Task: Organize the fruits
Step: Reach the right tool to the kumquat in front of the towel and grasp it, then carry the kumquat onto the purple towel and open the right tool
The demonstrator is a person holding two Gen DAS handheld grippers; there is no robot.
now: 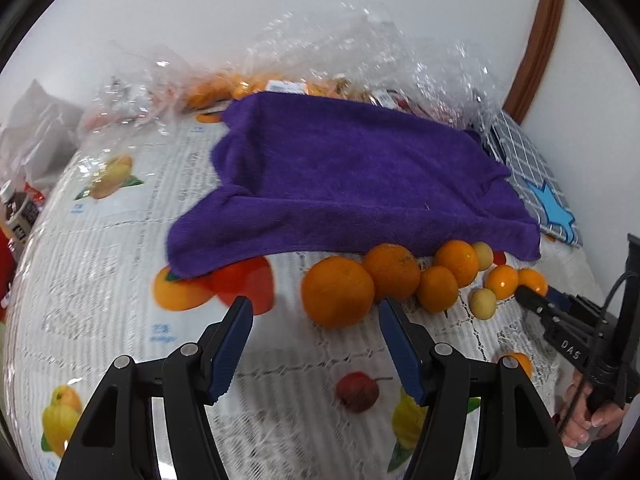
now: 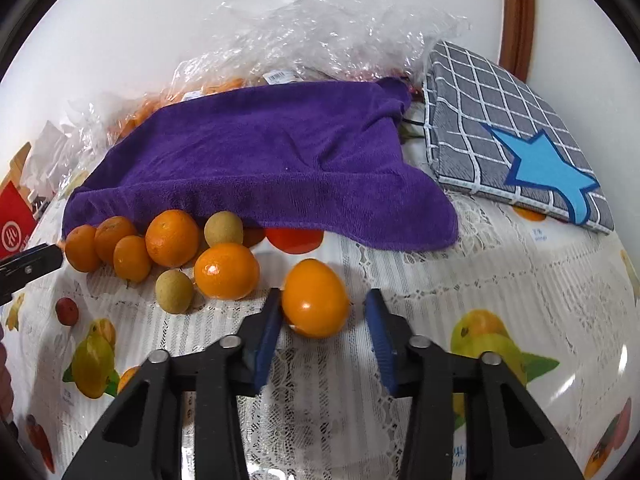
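A cluster of glossy oranges (image 2: 172, 237) and two small tan fruits (image 2: 174, 291) lies along the front edge of a purple towel (image 2: 256, 160) on a fruit-print tablecloth (image 2: 460, 280). The right gripper (image 2: 320, 312) straddles one smooth orange (image 2: 315, 298), left pad touching, right pad apart. The left gripper (image 1: 316, 320) stands open before the largest orange (image 1: 337, 292).

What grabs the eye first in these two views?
A big purple towel fills the middle of the table, with oranges clustered along its near edge. The right hand-held gripper brackets one loose orange; a grey checked cushion lies right of the towel.
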